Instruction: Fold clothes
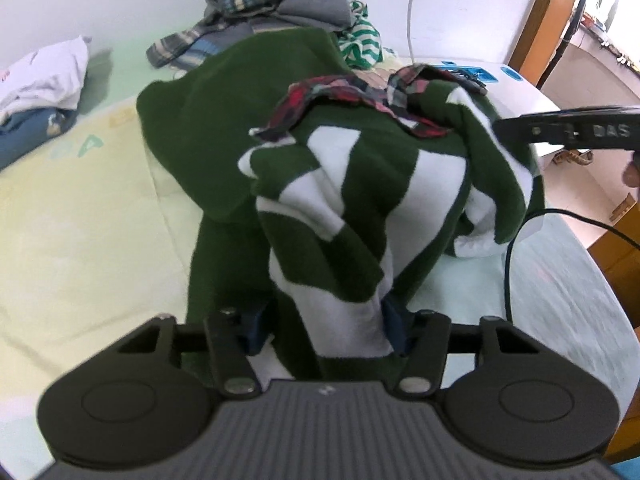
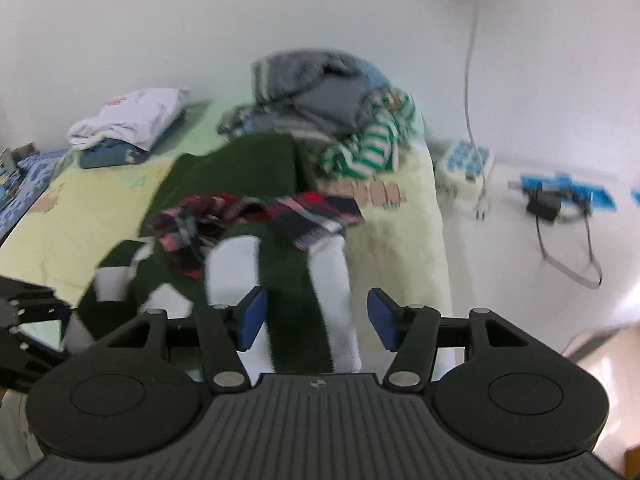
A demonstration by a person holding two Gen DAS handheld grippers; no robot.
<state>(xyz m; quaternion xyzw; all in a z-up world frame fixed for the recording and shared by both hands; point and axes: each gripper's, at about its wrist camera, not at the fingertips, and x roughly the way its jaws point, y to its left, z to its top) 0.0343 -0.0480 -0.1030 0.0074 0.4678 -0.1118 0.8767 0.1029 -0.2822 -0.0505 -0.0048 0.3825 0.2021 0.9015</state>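
On the bed [image 1: 80, 220], left tongs [image 1: 326, 330] grip green-and-white sweater [image 1: 360, 184]; right tongs [image 2: 314, 318] gape.

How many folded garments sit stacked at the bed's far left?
2: a white garment on top, a blue one beneath it. More may be hidden underneath.

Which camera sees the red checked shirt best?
The right wrist view: the red plaid shirt lies spread across the green and white striped top, though slightly blurred. The left wrist view shows only its crumpled edge, farther off.
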